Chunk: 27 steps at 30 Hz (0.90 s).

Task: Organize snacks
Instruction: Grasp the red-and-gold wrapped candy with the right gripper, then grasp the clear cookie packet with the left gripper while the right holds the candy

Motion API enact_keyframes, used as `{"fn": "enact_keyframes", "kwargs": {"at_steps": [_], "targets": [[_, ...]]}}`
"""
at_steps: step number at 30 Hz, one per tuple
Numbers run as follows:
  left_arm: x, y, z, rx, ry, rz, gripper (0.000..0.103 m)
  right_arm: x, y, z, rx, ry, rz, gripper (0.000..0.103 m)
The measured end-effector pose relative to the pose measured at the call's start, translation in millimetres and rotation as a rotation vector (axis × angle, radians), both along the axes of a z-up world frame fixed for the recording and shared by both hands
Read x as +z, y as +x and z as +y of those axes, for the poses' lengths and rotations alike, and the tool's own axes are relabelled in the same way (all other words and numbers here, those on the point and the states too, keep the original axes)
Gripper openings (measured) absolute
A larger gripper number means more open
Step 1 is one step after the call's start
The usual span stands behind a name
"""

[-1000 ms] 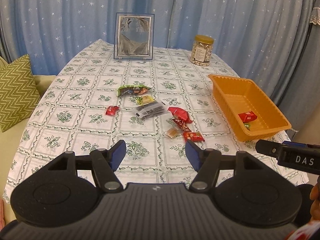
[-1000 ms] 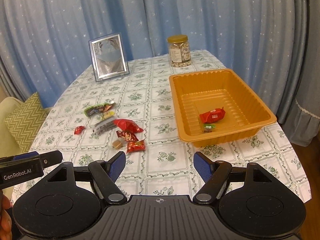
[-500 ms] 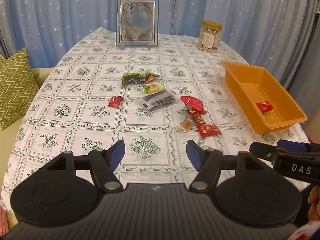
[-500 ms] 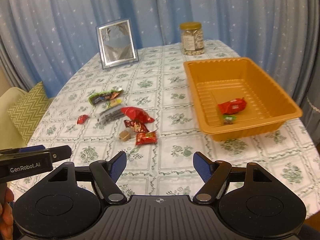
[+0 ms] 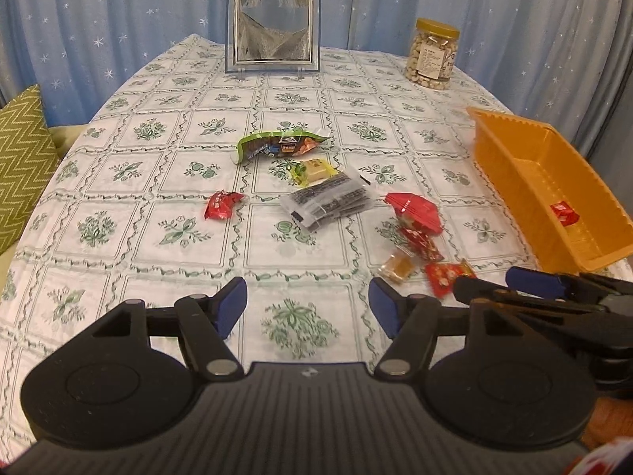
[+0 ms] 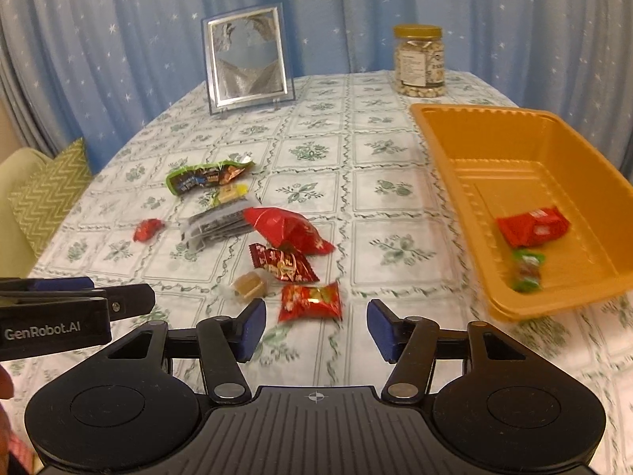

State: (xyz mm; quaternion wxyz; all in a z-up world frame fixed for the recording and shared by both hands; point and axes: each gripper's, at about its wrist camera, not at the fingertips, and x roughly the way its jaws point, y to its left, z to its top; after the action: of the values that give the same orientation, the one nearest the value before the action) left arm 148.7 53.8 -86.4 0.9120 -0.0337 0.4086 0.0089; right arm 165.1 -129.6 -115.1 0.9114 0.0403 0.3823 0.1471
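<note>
Snacks lay in a loose bunch near the middle of the surface, which wore a cloth with green flowers. Furthest left was a small red candy. Next came a long green packet, with a little yellow sweet just beside it and a grey see-through packet below that. A big red bag touched the grey packet. Closer to the near edge sat a dark red wrapper, a small brown cube sweet and a square red packet.

The left claw hung over the near edge, spread wide and holding nothing. The right claw was spread wide too, empty, with the square red packet just ahead of its tips.

An orange tray sat by the right edge. Inside it lay a red packet and a small green sweet. A picture frame and a jar of nuts stood at the far edge.
</note>
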Motion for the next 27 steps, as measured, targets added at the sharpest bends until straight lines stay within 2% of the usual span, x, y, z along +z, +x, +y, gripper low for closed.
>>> {"fn": "enact_keyframes", "kwargs": {"at_steps": [7, 10, 11, 14, 22, 25, 27], "targets": [[-8, 12, 4, -0.008, 0.0, 0.008, 0.065, -19, 17, 14, 0.021, -0.046, 0.007, 0.055], [-12, 14, 4, -0.023, 0.009, 0.012, 0.065, -24, 19, 19, 0.029, -0.083, -0.003, 0.045], [-14, 15, 3, -0.033, 0.012, 0.011, 0.065, -24, 18, 20, 0.034, -0.099, -0.011, 0.037], [-17, 17, -1, -0.065, 0.022, 0.01, 0.065, -24, 17, 16, 0.023, -0.097, -0.017, 0.034], [-29, 29, -25, -0.265, 0.046, -0.005, 0.063, -15, 2, -8, -0.041, -0.089, -0.021, 0.034], [-34, 35, -38, -0.353, 0.079, -0.02, 0.058, -15, -3, -15, -0.054, -0.081, -0.011, 0.034], [-37, 39, -46, -0.402, 0.089, -0.027, 0.049, -16, -6, -19, -0.06, -0.08, -0.006, 0.034]]}}
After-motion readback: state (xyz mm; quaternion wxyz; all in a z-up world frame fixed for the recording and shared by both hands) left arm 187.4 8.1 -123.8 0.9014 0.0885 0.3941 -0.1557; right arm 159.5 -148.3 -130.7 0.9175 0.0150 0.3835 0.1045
